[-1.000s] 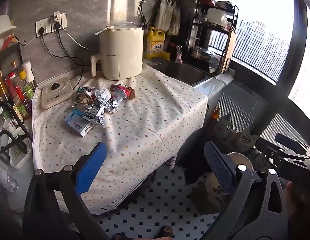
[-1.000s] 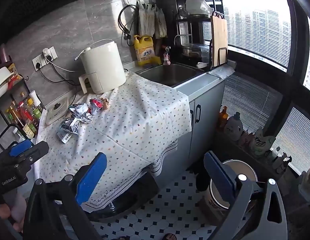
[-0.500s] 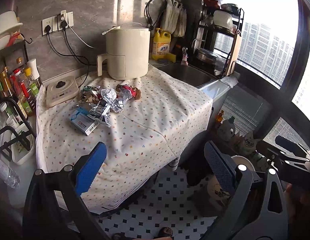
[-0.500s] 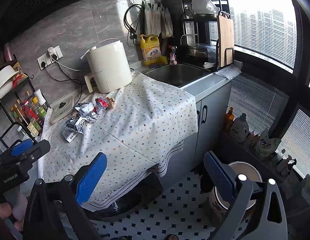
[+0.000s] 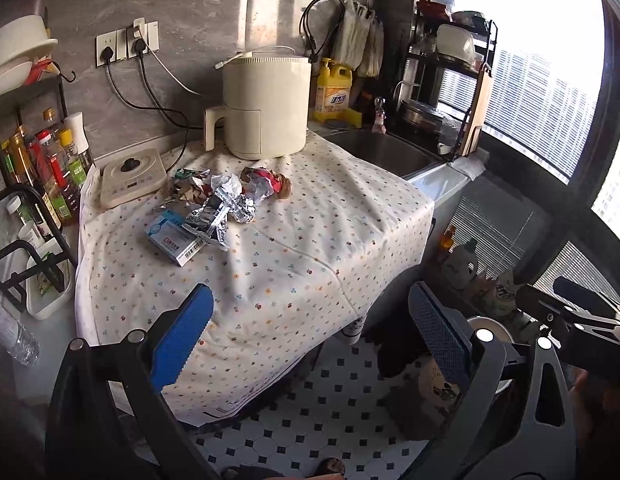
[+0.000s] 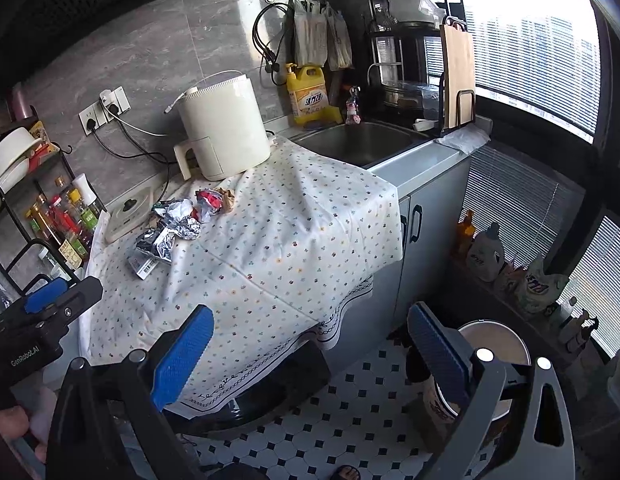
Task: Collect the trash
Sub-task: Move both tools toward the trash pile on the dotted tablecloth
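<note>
A heap of trash lies on the flowered tablecloth (image 5: 310,248): crumpled silver foil wrappers (image 5: 226,210), a red-and-brown wad (image 5: 270,184) and a small blue-and-white box (image 5: 176,238). The same foil wrappers (image 6: 172,228) show at the left of the right wrist view. On the floor at the right stands a round bin (image 6: 493,356) with a pale lining. My left gripper (image 5: 310,340) hangs open, short of the table's near edge, nothing between its blue pads. My right gripper (image 6: 310,352) is open too, over the floor between table and bin.
A cream air fryer (image 5: 266,108) stands behind the trash, a white scale (image 5: 132,176) to its left, and a rack of sauce bottles (image 5: 42,168) at the far left. A sink (image 6: 361,144) and dish rack are on the right. Bottles (image 6: 485,252) line the window ledge.
Both grippers have risen and drawn a little nearer the table; the trash heap now sits lower in both views. Nothing was grasped.
</note>
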`<action>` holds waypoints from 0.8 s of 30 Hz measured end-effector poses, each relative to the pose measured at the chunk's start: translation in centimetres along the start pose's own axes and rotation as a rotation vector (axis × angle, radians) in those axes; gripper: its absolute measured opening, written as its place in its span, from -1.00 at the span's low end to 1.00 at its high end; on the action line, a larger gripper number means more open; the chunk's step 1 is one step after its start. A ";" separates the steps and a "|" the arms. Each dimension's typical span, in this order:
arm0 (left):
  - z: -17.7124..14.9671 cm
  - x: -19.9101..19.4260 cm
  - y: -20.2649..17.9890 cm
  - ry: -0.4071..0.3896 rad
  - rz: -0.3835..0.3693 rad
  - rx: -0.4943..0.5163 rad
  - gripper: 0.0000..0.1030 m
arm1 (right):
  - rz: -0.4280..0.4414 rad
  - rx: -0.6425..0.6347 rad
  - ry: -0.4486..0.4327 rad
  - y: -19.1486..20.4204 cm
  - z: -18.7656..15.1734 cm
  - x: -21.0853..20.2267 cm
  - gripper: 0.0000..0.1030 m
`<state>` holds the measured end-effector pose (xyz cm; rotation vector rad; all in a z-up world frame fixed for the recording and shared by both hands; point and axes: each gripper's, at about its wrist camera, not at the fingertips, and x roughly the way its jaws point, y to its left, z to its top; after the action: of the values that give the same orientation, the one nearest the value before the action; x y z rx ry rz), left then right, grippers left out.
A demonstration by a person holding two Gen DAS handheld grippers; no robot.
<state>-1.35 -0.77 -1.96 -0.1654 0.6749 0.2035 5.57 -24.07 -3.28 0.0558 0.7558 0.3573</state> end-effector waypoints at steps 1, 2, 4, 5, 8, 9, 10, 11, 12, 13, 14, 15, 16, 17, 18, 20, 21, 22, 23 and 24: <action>0.0 0.1 0.0 0.001 -0.001 -0.004 0.89 | -0.001 -0.002 0.001 0.0 0.0 0.1 0.85; -0.2 0.1 0.0 0.001 -0.001 -0.007 0.89 | 0.000 -0.003 0.001 0.0 0.0 0.1 0.85; -0.2 0.1 0.2 -0.001 0.001 -0.011 0.89 | 0.002 -0.005 0.001 0.1 0.1 0.2 0.85; -0.1 0.1 0.2 -0.001 0.002 -0.013 0.89 | 0.004 -0.007 0.000 0.1 0.1 0.2 0.85; 0.1 0.1 0.4 -0.006 0.005 -0.020 0.89 | 0.009 -0.015 0.002 0.3 0.3 0.4 0.85; 0.1 0.2 0.4 -0.008 0.005 -0.023 0.89 | 0.010 -0.018 0.002 0.3 0.4 0.4 0.85; 0.2 0.1 0.5 -0.009 0.004 -0.025 0.89 | 0.010 -0.019 0.001 0.4 0.5 0.3 0.85; 0.2 0.2 0.4 -0.010 0.003 -0.026 0.89 | 0.011 -0.019 -0.001 0.4 0.5 0.3 0.85; 0.3 0.1 0.4 -0.012 0.003 -0.025 0.89 | 0.011 -0.019 -0.002 0.3 0.5 0.3 0.85; 0.2 0.1 0.3 -0.015 0.002 -0.023 0.89 | 0.012 -0.019 -0.001 0.3 0.5 0.3 0.85; 0.2 0.1 0.3 -0.015 0.002 -0.023 0.89 | 0.012 -0.019 0.000 0.3 0.5 0.3 0.85; 0.1 0.2 0.2 -0.014 0.001 -0.023 0.89 | 0.011 -0.018 0.001 0.4 0.5 0.3 0.85; 0.1 0.2 0.2 -0.013 0.000 -0.024 0.89 | 0.011 -0.017 0.001 0.3 0.5 0.2 0.85; 0.0 0.2 0.1 -0.013 0.000 -0.023 0.89 | 0.012 -0.015 0.001 0.3 0.4 0.2 0.85; 0.0 0.2 0.1 -0.014 0.001 -0.021 0.89 | 0.011 -0.015 0.002 0.3 0.4 0.2 0.85; 0.0 0.2 0.0 -0.013 0.001 -0.022 0.89 | 0.012 -0.015 0.001 0.3 0.4 0.1 0.85; 0.0 0.2 0.0 -0.014 0.002 -0.023 0.89 | 0.012 -0.015 0.000 0.2 0.4 0.1 0.85; -0.1 0.1 0.0 -0.016 0.002 -0.024 0.89 | 0.014 -0.014 0.001 0.2 0.3 0.1 0.85; -0.1 0.1 0.0 -0.018 0.003 -0.024 0.89 | 0.015 -0.014 0.000 0.2 0.3 0.0 0.85; -0.2 0.0 0.0 -0.019 0.005 -0.025 0.89 | 0.016 -0.014 -0.001 0.1 0.3 0.0 0.85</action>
<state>-1.49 -0.85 -2.10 -0.1855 0.6538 0.2180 5.69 -23.93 -3.06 0.0489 0.7523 0.3773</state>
